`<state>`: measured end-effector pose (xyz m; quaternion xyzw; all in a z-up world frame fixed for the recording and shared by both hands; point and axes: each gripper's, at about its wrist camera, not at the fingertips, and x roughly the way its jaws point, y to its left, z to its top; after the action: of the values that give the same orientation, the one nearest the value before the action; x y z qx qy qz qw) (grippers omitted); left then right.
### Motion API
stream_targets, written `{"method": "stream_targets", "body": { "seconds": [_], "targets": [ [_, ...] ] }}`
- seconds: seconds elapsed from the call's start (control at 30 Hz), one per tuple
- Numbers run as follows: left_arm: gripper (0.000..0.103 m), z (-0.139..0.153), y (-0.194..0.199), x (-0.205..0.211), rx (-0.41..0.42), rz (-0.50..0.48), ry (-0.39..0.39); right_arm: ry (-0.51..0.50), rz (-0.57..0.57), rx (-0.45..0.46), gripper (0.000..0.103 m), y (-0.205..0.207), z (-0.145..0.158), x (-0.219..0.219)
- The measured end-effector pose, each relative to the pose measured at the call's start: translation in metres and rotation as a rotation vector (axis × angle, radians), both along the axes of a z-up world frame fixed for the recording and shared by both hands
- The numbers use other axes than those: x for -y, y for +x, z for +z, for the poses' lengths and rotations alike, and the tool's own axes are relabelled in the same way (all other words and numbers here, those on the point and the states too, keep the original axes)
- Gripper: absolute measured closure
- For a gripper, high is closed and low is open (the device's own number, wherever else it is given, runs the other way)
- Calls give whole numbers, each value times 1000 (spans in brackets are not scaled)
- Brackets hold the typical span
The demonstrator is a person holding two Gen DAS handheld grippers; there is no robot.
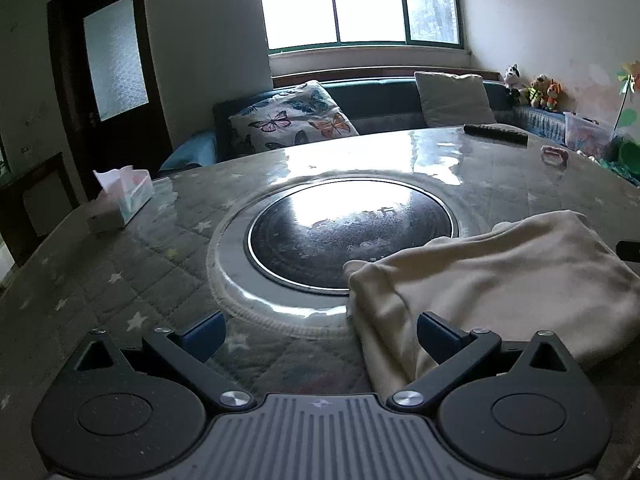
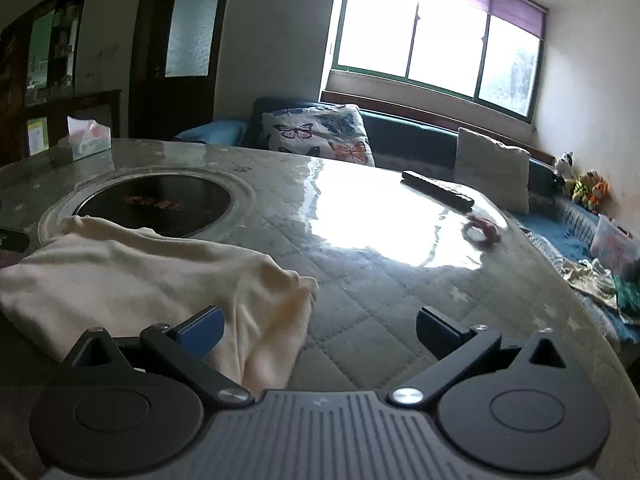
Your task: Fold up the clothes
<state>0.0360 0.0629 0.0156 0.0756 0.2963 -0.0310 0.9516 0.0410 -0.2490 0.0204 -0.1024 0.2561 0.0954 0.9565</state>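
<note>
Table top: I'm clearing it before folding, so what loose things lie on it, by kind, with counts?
Cream garment: 1
Tissue box: 1
Remote control: 1
Pink ring-shaped item: 1
Total: 4

Left gripper (image 1: 322, 334) jaws spread wide; right gripper (image 2: 320, 330) likewise, both level
</note>
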Motion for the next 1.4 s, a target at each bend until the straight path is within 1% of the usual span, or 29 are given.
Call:
{"method": "stream_targets", "body": {
  "seconds": [0.13, 0.2, 0.33, 0.47, 0.57, 0.7, 0.77, 0.8, 0.83, 0.93, 1.07, 1.17, 1.23, 1.33, 1.4],
  "targets": [
    [0, -8, 13, 1, -27, 9, 12, -17, 3, -14, 0, 9, -8, -4],
    [0, -12, 18, 0, -38, 24, 16, -18, -1, -36, 0, 14, -13, -4],
    [0, -15, 24, -7, -56, 44, 2, 14, -5, -58, 0, 16, -15, 1],
    [0, -8, 27, -7, -41, 42, -17, -1, -5, -36, 0, 16, -7, 0],
    [0, -10, 35, -4, -40, 37, -13, -1, -1, -15, 0, 19, -2, -2],
    [0, -13, 45, 1, -39, 32, -5, -15, -1, -42, 0, 32, -10, -5],
    [0, -13, 49, 0, -43, 50, 12, -14, -3, -55, 0, 35, -15, -4],
    [0, -13, 51, -1, -47, 64, 27, -12, -7, -53, 0, 35, -14, -3],
    [0, -12, 51, -2, -49, 67, 26, -13, -13, -50, 0, 35, -12, -2],
    [0, -5, 48, 0, -36, 49, 7, -16, -17, -38, 0, 34, -6, -2],
    [0, 4, 49, 18, -15, -16, -2, -20, 35, -14, 0, 35, 3, -13],
    [0, 2, 58, 31, -20, -45, 29, -36, 86, -3, 0, 40, 5, -28],
    [0, -1, 65, 33, -36, -40, 57, -57, 110, -11, 0, 45, 1, -36],
    [0, -7, 75, 35, -61, -28, 99, -99, 117, -40, 0, 52, -7, -42],
    [0, -7, 76, 33, -66, -31, 91, -96, 124, -43, 0, 52, -7, -41]
  ]
}}
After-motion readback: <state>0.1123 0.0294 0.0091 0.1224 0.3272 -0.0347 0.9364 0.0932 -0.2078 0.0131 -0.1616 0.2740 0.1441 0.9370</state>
